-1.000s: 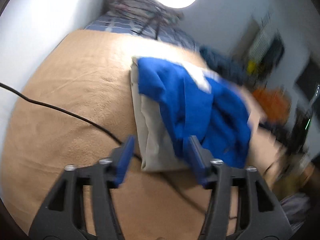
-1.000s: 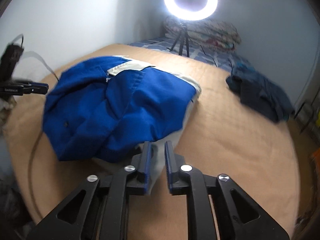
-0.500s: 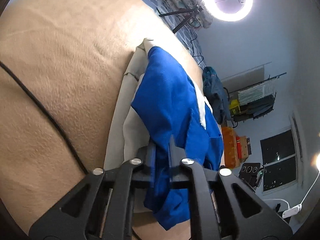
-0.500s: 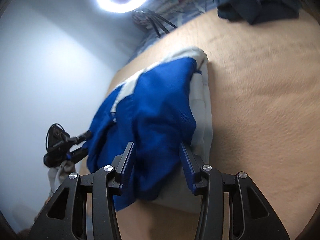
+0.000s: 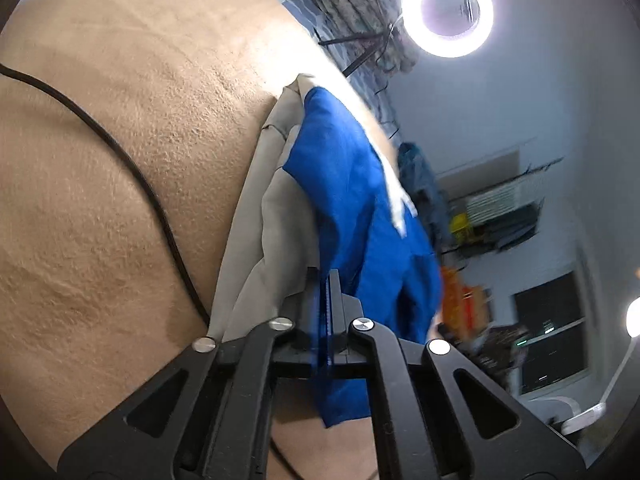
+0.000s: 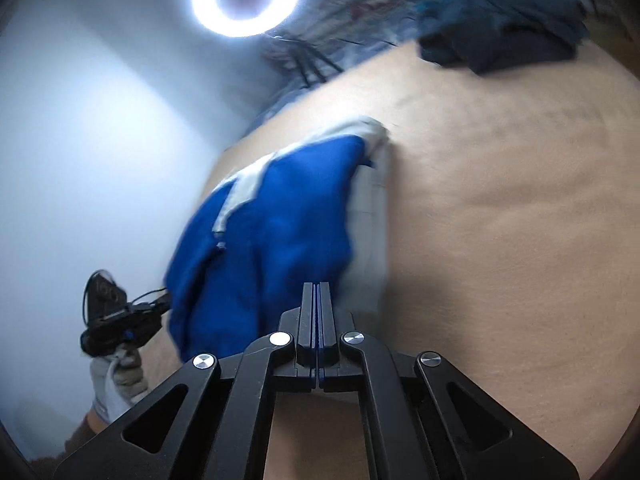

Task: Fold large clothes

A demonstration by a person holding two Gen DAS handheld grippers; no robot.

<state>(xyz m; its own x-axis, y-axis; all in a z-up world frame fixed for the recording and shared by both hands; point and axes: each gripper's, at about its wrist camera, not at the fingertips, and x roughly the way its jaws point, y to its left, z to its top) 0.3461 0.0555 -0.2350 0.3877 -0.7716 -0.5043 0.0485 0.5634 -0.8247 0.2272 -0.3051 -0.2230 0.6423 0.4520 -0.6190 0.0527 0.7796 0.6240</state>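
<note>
Hanging from both pinched tools (image 5: 325,280) (image 6: 316,292) — blue garment (image 5: 340,184) (image 6: 280,216).

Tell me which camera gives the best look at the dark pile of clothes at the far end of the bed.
The right wrist view: the dark clothes pile lies fully in view on the tan blanket, though blurred. In the left wrist view the pile is a narrow sliver, partly hidden behind the blue garment.

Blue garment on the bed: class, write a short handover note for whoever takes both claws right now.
Left claw: shut on the royal-blue fabric garment at its near hem.
Right claw: shut, apparently pinching the same garment's near edge.
The garment lies crumpled over a folded beige cloth on the tan fleece blanket.
Done: both edges gripped.
Left: lift, spread flat, fold. Mind the black cable nearby.
</note>
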